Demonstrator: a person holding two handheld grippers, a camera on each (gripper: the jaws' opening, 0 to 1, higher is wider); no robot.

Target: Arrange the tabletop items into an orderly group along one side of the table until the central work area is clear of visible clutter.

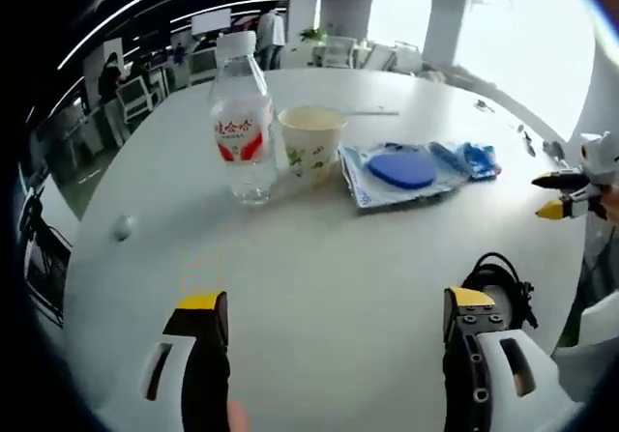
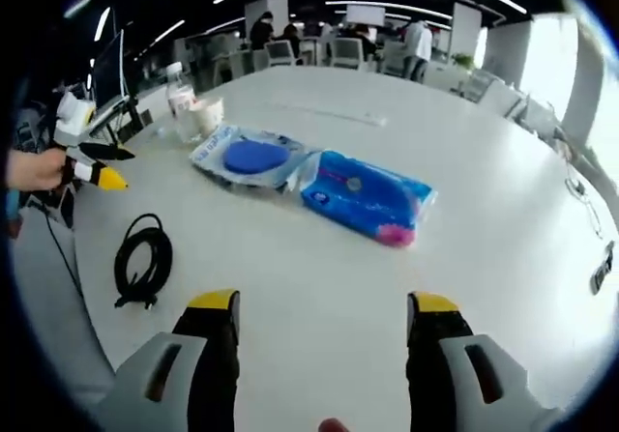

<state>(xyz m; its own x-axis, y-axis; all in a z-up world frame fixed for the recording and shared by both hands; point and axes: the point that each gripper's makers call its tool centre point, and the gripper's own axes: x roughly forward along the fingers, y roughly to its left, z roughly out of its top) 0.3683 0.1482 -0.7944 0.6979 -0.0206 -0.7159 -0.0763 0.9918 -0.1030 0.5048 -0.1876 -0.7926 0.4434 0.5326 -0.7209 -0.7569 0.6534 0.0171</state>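
Note:
A clear water bottle point(image 1: 242, 128) with a red-and-white label stands upright at the far middle of the white round table point(image 1: 319, 258). A paper cup point(image 1: 311, 142) sits just right of it. Beside the cup lie a clear packet holding a round blue pad point(image 1: 401, 171) and a blue wipes pack point(image 1: 469, 157). A black coiled cable point(image 1: 498, 282) lies near the table edge. My left gripper point(image 1: 337, 302) hovers open over bare table, short of the bottle. My right gripper point(image 2: 324, 303) is open too, in front of the wipes pack point(image 2: 368, 198), with the pad packet point(image 2: 253, 158) and cable point(image 2: 145, 258) to its left.
A small white object point(image 1: 123, 226) lies near the left rim. A thin white strip point(image 1: 372, 113) lies behind the cup. The right gripper point(image 1: 545, 196) shows at the table's right edge; the left gripper point(image 2: 121, 166) is held by a hand point(image 2: 34, 171). Chairs and people stand beyond.

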